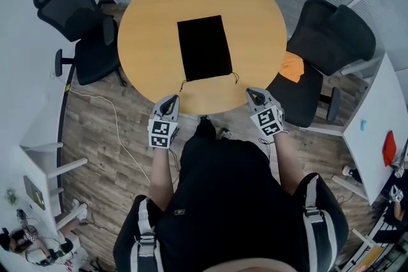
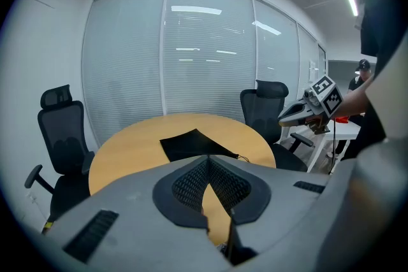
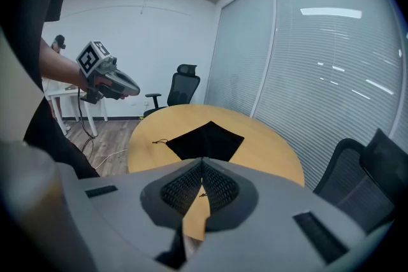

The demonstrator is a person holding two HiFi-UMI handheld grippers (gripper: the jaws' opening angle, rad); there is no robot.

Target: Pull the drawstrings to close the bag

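Note:
A flat black drawstring bag point(image 1: 204, 48) lies in the middle of the round wooden table point(image 1: 146, 35). Its mouth faces me, and thin cord ends point(image 1: 235, 78) trail out at both near corners. My left gripper point(image 1: 172, 99) hovers at the table's near edge, just short of the left cord, shut on nothing. My right gripper point(image 1: 252, 93) hangs the same way near the right cord, also shut and empty. The left gripper view shows the bag point(image 2: 191, 144) beyond the closed jaw tips point(image 2: 207, 158). In the right gripper view the bag point(image 3: 205, 140) lies ahead of the tips point(image 3: 203, 162).
Black office chairs stand at the table's left point(image 1: 80, 22) and right point(image 1: 331, 41); an orange item point(image 1: 292, 67) lies on the right chair's seat. A white desk point(image 1: 376, 130) is at far right. A cable point(image 1: 115, 118) runs over the wooden floor. Blind-covered glass walls stand behind the table.

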